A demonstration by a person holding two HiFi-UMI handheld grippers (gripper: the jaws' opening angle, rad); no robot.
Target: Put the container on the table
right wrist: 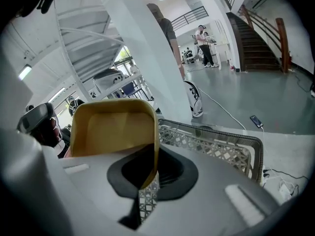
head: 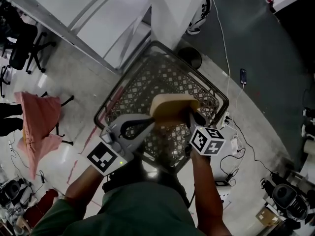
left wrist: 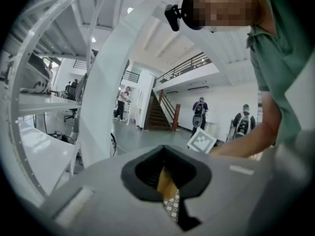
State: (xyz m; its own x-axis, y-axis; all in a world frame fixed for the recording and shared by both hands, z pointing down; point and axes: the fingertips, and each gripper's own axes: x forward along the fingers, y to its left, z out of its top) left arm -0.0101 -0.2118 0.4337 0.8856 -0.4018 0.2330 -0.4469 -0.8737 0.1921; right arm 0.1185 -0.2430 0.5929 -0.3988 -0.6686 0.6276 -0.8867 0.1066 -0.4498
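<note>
A tan, shallow container (head: 170,108) hangs tilted over a grey wire-mesh basket (head: 147,77), held from both sides. My left gripper (head: 149,122) is shut on its left edge; in the left gripper view only a thin tan sliver of the container (left wrist: 165,180) shows between the closed jaws of that gripper (left wrist: 168,191). My right gripper (head: 193,116) is shut on the right rim. The right gripper view looks into the hollow of the container (right wrist: 112,127), whose rim runs down into the jaws of the right gripper (right wrist: 147,173). A white table (head: 110,16) stands beyond the basket, at upper left.
A white pillar (head: 177,6) rises just behind the basket. A pink cloth (head: 37,127) hangs over a stand at left, with an office chair (head: 22,48) above it. A phone (head: 243,75) and cables (head: 236,146) lie on the floor to the right.
</note>
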